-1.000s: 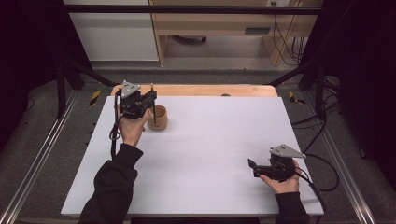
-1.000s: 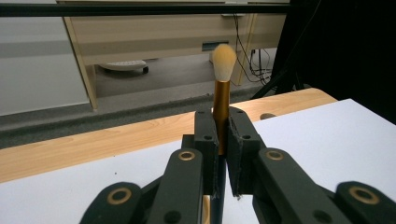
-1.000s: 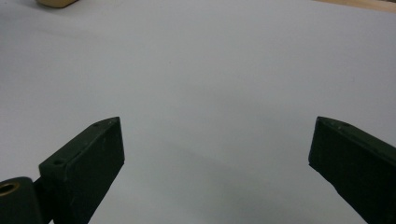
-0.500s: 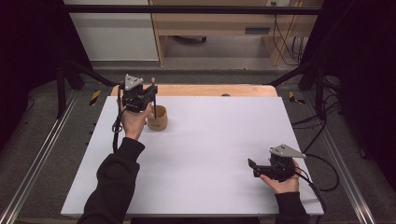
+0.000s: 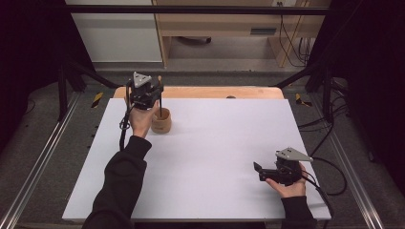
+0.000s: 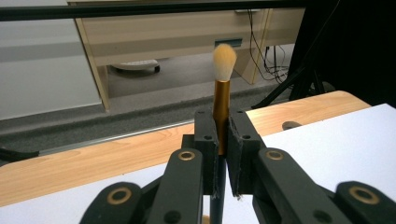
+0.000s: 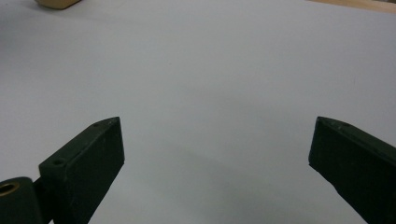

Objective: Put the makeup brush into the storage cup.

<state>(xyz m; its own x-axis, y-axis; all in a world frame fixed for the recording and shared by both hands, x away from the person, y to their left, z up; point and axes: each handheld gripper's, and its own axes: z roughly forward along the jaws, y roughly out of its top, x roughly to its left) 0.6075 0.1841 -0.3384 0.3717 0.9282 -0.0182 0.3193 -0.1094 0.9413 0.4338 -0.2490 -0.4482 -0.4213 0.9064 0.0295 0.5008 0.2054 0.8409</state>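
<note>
From the high view, your left tool (image 5: 157, 90) has drifted a little to the right across the back of the bench (image 5: 215, 157) over the last second, and it now sits right over the small wooden cup (image 5: 161, 120) instead of beside it. It's clenched on a makeup brush (image 5: 160, 98), held upright with the dark handle pointing down toward the cup's mouth; whether the tip is already inside the cup I can't tell from up there. Reads to me like you're lining it up to drop the brush in handle first, so the next bit is just lowering straight and letting go. Your right tool (image 5: 258, 172) hasn't budged, parked near the front right corner in your hand.

Left gripper view: the pads are squeezed tight on the brush (image 6: 221, 107) around its gold collar, pale bristles sticking up above the jaws, black handle running down between them. It looks pretty much vertical, which is what you want for a narrow cup.

Right gripper view: the right tool (image 7: 215, 144) is released, jaws wide apart with nothing between them, looking over bare white bench (image 7: 210, 70). A corner of the cup (image 7: 56, 3) peeks in at the top left, well apart from it.

Surface is a white sheet over a wooden top (image 5: 200, 92) whose far edge shows. Beyond it there's grey carpet (image 5: 224, 76), a light wood desk (image 5: 219, 26) with cables (image 5: 291, 33), and black curtains (image 5: 367, 71) either side.
</note>
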